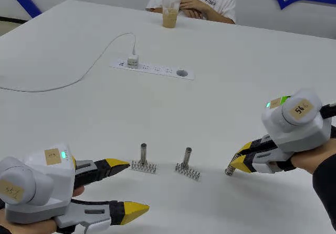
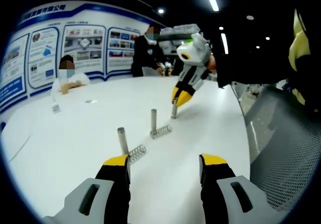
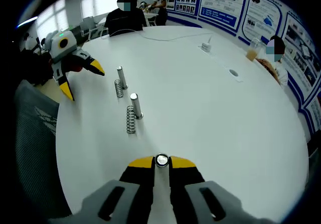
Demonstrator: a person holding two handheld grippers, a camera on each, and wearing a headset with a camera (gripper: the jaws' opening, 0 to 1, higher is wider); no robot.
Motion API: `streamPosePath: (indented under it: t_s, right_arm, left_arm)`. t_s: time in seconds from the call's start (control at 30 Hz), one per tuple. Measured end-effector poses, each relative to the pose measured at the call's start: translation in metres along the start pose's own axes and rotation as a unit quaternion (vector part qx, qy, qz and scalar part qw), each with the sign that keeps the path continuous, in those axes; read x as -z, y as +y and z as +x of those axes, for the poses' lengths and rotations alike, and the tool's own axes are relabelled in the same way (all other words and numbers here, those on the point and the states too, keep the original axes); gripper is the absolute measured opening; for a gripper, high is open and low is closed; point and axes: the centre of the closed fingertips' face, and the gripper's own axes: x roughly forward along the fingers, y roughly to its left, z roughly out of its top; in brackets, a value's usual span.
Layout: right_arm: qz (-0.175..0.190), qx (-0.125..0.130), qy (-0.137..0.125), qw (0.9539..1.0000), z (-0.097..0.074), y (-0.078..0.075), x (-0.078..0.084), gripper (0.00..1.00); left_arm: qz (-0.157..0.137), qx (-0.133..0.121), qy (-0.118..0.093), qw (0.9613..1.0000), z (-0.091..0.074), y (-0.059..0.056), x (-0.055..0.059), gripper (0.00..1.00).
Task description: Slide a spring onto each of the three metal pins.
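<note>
- Left gripper (image 1: 135, 187): jaws wide apart, holding nothing, near left pin (image 1: 143, 153).
- Right gripper (image 1: 234, 163): clamped on third pin (image 3: 161, 160); its own view shows the pin's round end between the jaws.
- Springs (image 1: 144, 166) lie on table (image 1: 210, 108) beside both upright pins.

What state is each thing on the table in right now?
Left gripper: open.
Right gripper: shut on third pin.
Left pin: upright, bare.
Middle pin: upright, bare.
Left spring: lying by left pin.
Middle spring: lying by middle pin.
Charger: plugged into power strip.
</note>
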Motion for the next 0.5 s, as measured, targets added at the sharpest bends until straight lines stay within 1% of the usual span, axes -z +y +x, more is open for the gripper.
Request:
streamPosePath:
  t_s: [0.23, 0.5]
  right_arm:
    - [0.0, -0.001, 0.01, 0.9999, 0.0061, 0.0003, 0.0058, 0.12]
    - [0.001, -0.001, 0.009, 1.0, 0.0057, 0.0008, 0.0055, 0.13]
  left_arm:
    - [-0.001, 0.001, 0.001, 1.0, 0.0002, 0.0, 0.001, 0.56]
    - [-0.002, 0.001, 0.0, 1.0, 0.0006, 0.0005, 0.0023, 0.56]
